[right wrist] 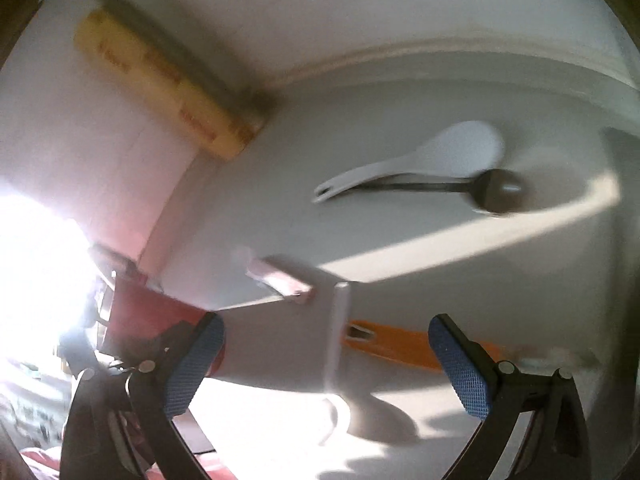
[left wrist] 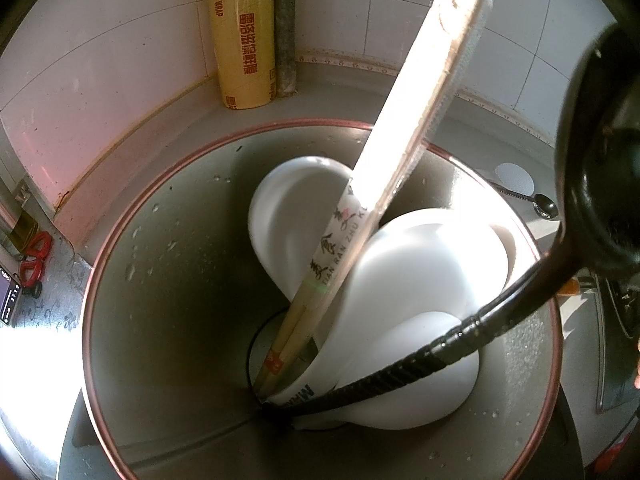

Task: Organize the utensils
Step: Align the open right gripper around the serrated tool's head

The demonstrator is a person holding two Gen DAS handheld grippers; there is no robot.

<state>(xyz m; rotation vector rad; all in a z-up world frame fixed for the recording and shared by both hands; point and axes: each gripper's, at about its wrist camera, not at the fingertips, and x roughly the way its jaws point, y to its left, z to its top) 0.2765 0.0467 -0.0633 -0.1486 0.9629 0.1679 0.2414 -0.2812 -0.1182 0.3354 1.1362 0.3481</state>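
While right claw [right wrist: 326, 364] gapes empty, left claw shut; roll [left wrist: 240, 36] reads "Reyuons WRAP".

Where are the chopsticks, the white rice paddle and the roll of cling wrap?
chopsticks [left wrist: 360, 216], left wrist view, on the paper sleeve.
white rice paddle [right wrist: 468, 146], right wrist view, on the blade.
roll of cling wrap [left wrist: 244, 40], left wrist view, on its printed side.

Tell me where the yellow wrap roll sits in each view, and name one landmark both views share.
Left wrist view: the yellow wrap roll stands upright at top centre-left, in the tiled wall corner.
Right wrist view: the same roll is blurred and slanted at upper left, in that corner.
Shared landmark: the grey pipe beside it.
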